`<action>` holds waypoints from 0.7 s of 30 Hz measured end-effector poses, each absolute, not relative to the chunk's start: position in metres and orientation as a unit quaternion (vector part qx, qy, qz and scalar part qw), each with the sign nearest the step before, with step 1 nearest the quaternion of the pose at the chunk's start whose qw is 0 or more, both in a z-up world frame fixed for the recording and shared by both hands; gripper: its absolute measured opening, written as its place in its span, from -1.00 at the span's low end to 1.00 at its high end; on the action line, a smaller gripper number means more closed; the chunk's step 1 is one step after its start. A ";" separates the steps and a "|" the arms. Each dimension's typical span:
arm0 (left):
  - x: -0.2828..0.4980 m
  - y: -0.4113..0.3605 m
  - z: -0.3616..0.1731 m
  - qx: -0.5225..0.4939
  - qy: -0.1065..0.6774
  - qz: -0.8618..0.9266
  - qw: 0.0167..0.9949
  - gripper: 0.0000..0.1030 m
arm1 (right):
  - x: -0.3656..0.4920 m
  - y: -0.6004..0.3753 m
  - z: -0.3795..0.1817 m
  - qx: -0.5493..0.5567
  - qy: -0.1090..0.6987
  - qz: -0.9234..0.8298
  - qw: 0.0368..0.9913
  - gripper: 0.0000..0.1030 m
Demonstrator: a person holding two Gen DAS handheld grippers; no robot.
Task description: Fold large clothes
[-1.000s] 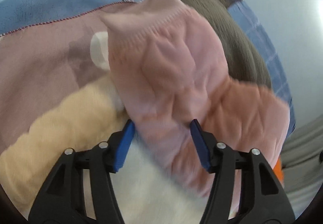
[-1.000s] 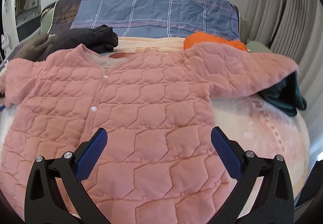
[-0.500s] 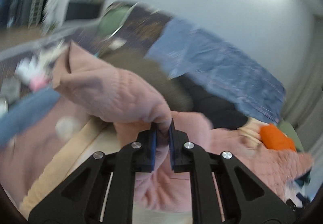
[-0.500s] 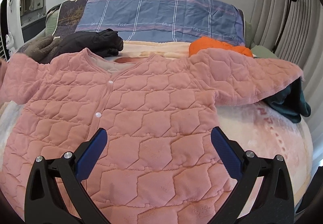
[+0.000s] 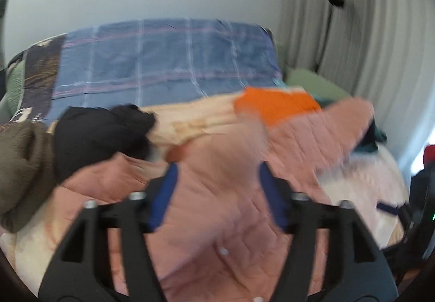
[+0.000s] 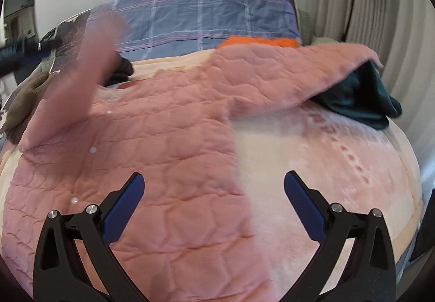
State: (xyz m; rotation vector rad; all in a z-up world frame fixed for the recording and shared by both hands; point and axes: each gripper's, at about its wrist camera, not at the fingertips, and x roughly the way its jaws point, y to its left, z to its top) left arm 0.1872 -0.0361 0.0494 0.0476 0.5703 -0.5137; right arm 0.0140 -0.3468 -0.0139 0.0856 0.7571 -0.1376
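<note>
Bedroom with a pale wall and grey curtains; a bed [image 6: 339, 155] under a cream-pink blanket carries a pink quilted jacket [image 6: 168, 138] spread front-up, collar far, hem near. Its left sleeve [image 6: 81, 76] is blurred and raised over the chest; its right sleeve [image 6: 293, 73] stretches far-right across a dark teal garment [image 6: 372, 100]. The left tool [image 5: 216, 193] is spread open over the jacket's chest, gripping nothing. The right tool [image 6: 214, 209] is wide open and empty above the jacket's right side edge. That outstretched sleeve lies ahead and to the right of the right tool, the nearer one, probably next to fold.
</note>
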 end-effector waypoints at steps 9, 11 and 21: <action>0.158 0.035 0.004 0.088 0.310 -0.148 0.935 0.71 | 0.061 -0.352 -0.031 0.174 0.450 0.093 0.871 0.97; 0.154 0.071 -0.010 0.080 0.335 -0.108 0.933 0.72 | 0.075 -0.346 -0.032 0.200 0.460 0.111 0.858 0.97; 0.143 0.157 -0.062 0.065 0.404 -0.036 0.912 0.78 | 0.170 -0.292 -0.062 0.232 0.521 0.120 0.813 0.65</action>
